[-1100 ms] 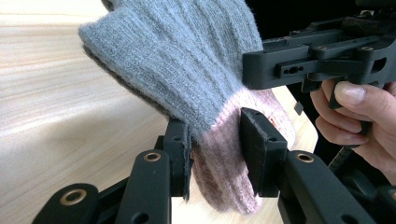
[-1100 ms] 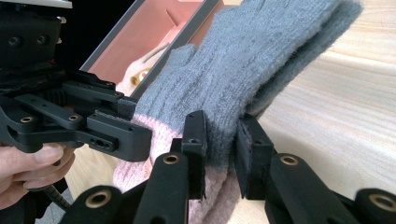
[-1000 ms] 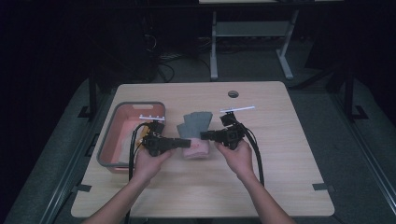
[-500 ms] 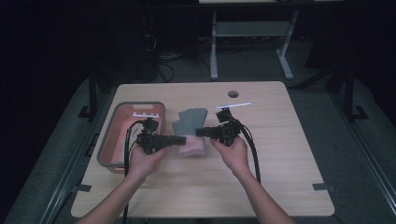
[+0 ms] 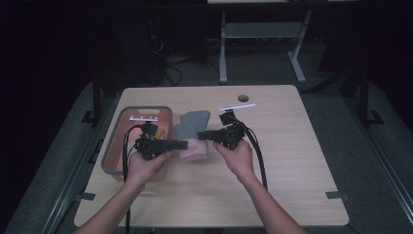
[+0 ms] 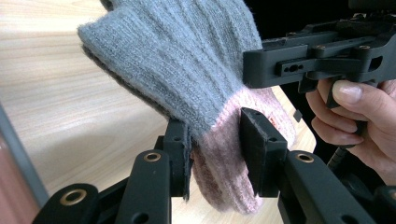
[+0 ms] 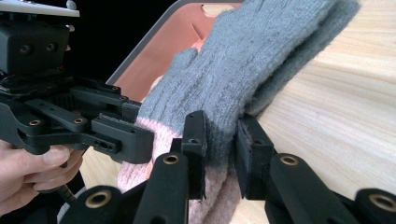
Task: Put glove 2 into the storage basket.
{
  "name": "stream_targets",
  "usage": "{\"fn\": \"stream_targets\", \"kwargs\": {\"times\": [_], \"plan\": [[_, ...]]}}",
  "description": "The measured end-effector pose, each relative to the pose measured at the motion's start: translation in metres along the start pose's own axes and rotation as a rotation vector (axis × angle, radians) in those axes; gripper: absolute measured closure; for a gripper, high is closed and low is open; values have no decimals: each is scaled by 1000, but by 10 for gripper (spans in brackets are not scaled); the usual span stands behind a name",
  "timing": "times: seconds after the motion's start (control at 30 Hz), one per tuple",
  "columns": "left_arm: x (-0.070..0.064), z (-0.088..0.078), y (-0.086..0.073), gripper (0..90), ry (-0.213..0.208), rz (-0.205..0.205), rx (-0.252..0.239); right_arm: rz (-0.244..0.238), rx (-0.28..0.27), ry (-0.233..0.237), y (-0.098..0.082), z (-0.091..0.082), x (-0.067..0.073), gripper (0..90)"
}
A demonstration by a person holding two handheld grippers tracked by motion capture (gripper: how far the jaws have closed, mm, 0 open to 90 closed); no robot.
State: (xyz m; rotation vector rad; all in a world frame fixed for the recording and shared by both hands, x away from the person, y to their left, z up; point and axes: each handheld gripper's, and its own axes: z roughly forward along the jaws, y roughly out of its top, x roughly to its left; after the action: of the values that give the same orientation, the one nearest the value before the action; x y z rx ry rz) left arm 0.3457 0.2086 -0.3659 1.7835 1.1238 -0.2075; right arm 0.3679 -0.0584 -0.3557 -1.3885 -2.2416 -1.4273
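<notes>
A knitted glove (image 5: 193, 127), grey with a pink cuff, is held between both grippers over the table (image 5: 272, 161), just right of the tub. My left gripper (image 5: 184, 144) comes in from the left and is shut on the pink cuff (image 6: 224, 172), its pads pressing both sides. My right gripper (image 5: 202, 135) comes in from the right. It is shut on the glove (image 7: 243, 70) where grey meets pink. The grey finger end points away from the person and droops toward the wood. My left gripper (image 6: 217, 154) and my right gripper (image 7: 223, 149) both bite folded fabric.
A pink tub with a grey rim (image 5: 115, 146) stands at the table's left, under my left hand, with a small yellow thing (image 5: 159, 132) inside. A round cable hole (image 5: 242, 98) lies at the back of the table. Bare wood spreads to the right and toward the person.
My left hand has shifted a little up and away from the person, taking the cuff with it. The right hand has stayed about where it was. Both grips are unchanged.
</notes>
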Motion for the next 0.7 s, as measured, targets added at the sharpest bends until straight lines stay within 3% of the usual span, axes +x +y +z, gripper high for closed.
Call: {"fn": "stream_targets", "kwargs": {"times": [0.7], "plan": [[11, -25, 5, 645, 14, -17, -22, -12, -7, 29, 15, 18, 15, 751]]}}
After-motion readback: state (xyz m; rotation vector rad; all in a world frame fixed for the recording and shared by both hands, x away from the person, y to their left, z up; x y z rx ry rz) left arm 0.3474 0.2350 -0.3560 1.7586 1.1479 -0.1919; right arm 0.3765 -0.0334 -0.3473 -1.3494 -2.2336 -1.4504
